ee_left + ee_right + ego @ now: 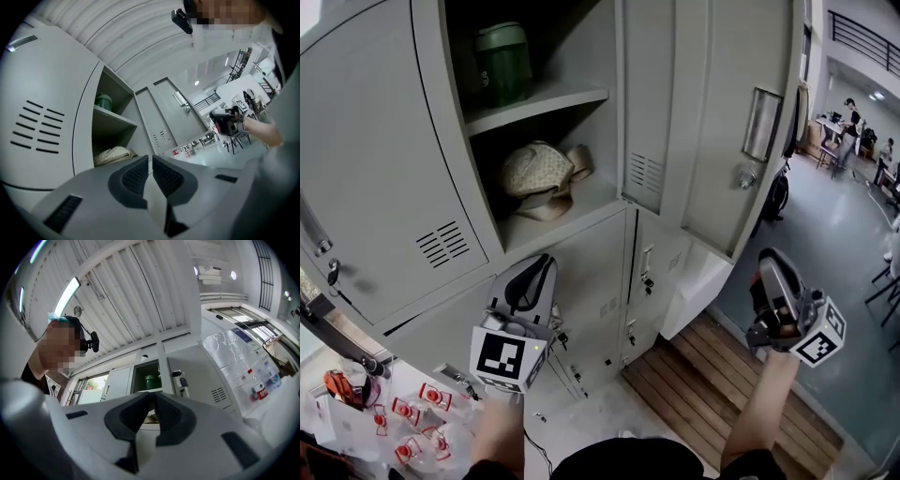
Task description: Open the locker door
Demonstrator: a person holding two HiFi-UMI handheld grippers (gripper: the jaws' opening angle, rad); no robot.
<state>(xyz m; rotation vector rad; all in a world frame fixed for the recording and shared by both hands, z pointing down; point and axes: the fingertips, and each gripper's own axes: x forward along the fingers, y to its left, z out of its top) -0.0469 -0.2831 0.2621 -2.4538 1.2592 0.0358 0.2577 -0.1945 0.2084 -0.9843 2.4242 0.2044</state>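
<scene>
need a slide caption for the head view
Locker door open, showing green container and bundled cloth; left gripper and right gripper shut and empty below.

Bright even daylight, heavy fisheye edge distortion

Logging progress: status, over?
Left gripper, right gripper: jaws shut, empty. Door open wide, untouched. Nothing in the way.
</scene>
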